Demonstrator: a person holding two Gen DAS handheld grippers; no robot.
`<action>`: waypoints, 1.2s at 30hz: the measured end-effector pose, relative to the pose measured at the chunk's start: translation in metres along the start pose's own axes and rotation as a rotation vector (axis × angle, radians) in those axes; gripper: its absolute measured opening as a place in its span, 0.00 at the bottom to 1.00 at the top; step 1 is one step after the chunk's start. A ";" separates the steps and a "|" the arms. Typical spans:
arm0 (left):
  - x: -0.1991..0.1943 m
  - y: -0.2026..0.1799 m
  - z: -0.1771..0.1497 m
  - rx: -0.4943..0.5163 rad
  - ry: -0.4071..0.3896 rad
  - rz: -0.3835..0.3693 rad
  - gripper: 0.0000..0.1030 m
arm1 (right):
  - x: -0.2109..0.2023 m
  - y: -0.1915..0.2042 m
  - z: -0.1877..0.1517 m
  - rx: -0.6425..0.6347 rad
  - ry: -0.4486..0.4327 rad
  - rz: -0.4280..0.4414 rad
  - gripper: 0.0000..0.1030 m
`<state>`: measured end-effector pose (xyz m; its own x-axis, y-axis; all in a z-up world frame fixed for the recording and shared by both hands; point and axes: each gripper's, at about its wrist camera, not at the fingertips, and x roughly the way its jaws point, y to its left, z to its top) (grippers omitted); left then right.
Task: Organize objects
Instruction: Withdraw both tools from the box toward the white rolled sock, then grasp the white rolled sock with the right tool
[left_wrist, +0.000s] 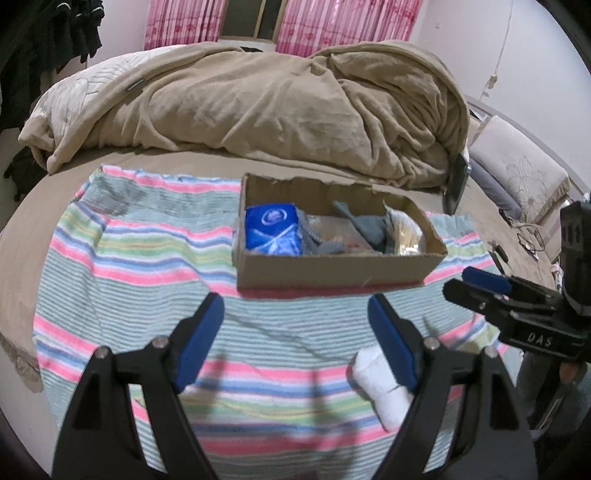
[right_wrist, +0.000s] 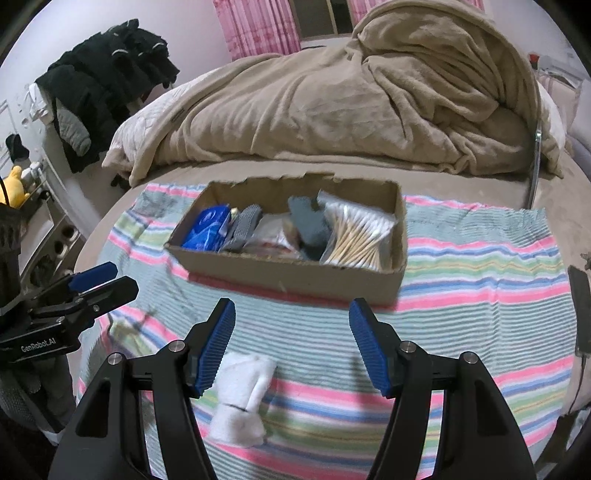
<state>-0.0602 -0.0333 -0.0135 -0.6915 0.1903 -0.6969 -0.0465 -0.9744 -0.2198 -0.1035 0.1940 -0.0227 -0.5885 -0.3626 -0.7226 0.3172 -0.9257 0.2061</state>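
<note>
Cardboard box (right_wrist: 295, 273), open-topped with a torn rear rim, on a striped towel (right_wrist: 480, 280) spread over a bed.

Box contents, left to right in the right wrist view:
- blue plastic packet (right_wrist: 208, 229), against the left end wall
- grey knitted item (right_wrist: 242, 229), touching the packet
- clear wrapper (right_wrist: 271, 230) along the floor of the box; contents not legible
- dark grey sock (right_wrist: 310, 225), leaning against the swab pack
- clear pack of wooden-stick cotton swabs (right_wrist: 360, 236), at the right end

Outside the box:
- white rolled sock (right_wrist: 243, 398), flat on the towel, near side of the box and well apart from it. Just beside the left finger of the right gripper (right_wrist: 291, 343) in the right wrist view; partly hidden behind the right finger of the left gripper (left_wrist: 295, 332) in the left wrist view (left_wrist: 380, 384).

Tool state:
- left gripper: fingers spread wide, nothing between the blue pads, above the towel short of the box
- right gripper: fingers spread wide, nothing between the pads, sock not touched

Surroundings:
- beige blanket (left_wrist: 258, 99), bunched at the far side of the bed
- pink curtains (left_wrist: 325, 26) on the rear wall
- black phone (right_wrist: 581, 310) on the bed, at the right edge of the towel
- dark clothing (right_wrist: 107, 77) heaped at far left
</note>
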 end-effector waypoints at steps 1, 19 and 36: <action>-0.001 0.000 -0.003 -0.001 0.003 0.000 0.79 | 0.001 0.002 -0.003 -0.001 0.008 0.002 0.65; 0.000 0.022 -0.041 -0.045 0.072 0.007 0.79 | 0.039 0.037 -0.051 -0.055 0.174 0.050 0.65; 0.008 0.033 -0.056 -0.066 0.110 0.007 0.79 | 0.059 0.048 -0.067 -0.109 0.265 0.060 0.36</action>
<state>-0.0266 -0.0576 -0.0645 -0.6084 0.1994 -0.7682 0.0075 -0.9665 -0.2567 -0.0731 0.1351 -0.0995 -0.3566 -0.3619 -0.8614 0.4320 -0.8813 0.1914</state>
